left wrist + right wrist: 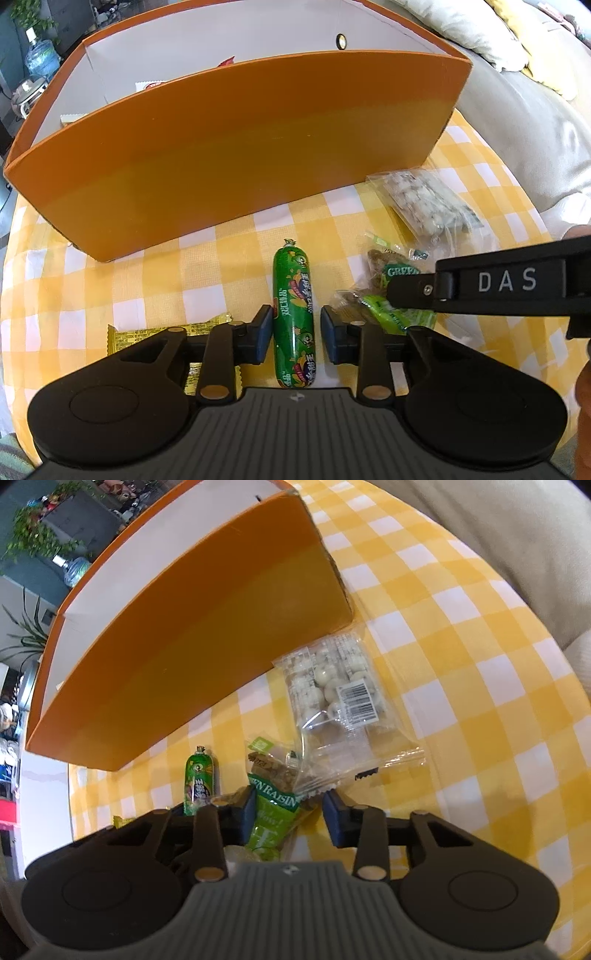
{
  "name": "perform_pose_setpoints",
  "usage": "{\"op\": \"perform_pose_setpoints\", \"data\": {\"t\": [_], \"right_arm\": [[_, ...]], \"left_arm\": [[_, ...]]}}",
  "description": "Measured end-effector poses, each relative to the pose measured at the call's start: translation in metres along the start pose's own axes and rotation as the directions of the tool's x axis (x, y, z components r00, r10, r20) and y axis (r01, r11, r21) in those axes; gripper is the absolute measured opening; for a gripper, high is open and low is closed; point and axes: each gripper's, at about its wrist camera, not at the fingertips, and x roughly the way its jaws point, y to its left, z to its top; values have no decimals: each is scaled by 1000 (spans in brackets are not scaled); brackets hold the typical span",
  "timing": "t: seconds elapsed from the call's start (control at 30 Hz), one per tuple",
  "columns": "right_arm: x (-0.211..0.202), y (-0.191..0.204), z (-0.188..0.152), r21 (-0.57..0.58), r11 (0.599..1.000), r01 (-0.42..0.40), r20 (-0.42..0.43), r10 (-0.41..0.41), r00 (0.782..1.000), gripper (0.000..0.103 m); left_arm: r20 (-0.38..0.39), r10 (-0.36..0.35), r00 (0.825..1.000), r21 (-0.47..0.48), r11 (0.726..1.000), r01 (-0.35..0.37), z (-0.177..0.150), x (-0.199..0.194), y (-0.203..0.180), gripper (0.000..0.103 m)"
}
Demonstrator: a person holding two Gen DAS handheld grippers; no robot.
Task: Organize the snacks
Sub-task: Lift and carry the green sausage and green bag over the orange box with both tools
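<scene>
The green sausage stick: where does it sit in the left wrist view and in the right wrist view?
Left wrist view: green sausage stick lies lengthwise at lower centre, between the left claw's open fingers.
Right wrist view: lower left, its lower end hidden behind the claw's finger, left of the raisin packet.
Shared landmark: the orange box behind it.

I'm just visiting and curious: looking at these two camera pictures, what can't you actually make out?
- Inside of the orange box: left wrist view, its front wall hides all but packet corners.
- Yellow packet: left wrist view, mostly under the left gripper.
- Green raisin packet: right wrist view, lower end hidden by the right gripper.
- Green sausage: right wrist view, lower half behind a finger.
</scene>
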Motion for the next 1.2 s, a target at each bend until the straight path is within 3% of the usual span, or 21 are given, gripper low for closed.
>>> {"op": "perform_pose_setpoints", "data": {"t": [0.07, 0.2, 0.4, 0.63, 0.93, 1.2], "right_arm": [[-5, 1, 0, -11, 1000, 18, 13, -18, 1000, 28], [-12, -3, 1, -6, 1000, 31, 9, -31, 999, 26], [-22, -3, -4, -32, 999, 37, -1, -37, 999, 26], [-41, -4, -14, -63, 998, 14, 0, -14, 1000, 26], [-76, 4, -16, -142, 990, -16, 102, 31, 994, 26], [-108, 19, -8, -224, 975, 7, 248, 50, 967, 26]], "left_arm": [[1, 7, 1000, 12, 1000, -7, -1, 1, -3, 39], [3, 13, 1000, 17, 1000, -13, -1, 1, -5, 25], [-1, 9, 1000, -22, 1000, -9, -5, -6, 1, 24], [39, -41, 998, -82, 996, 44, -6, -34, 8, 24], [120, -69, 990, -120, 989, 84, -2, -71, 12, 24], [215, -88, 973, -117, 987, 115, 16, -102, 12, 24]]}}
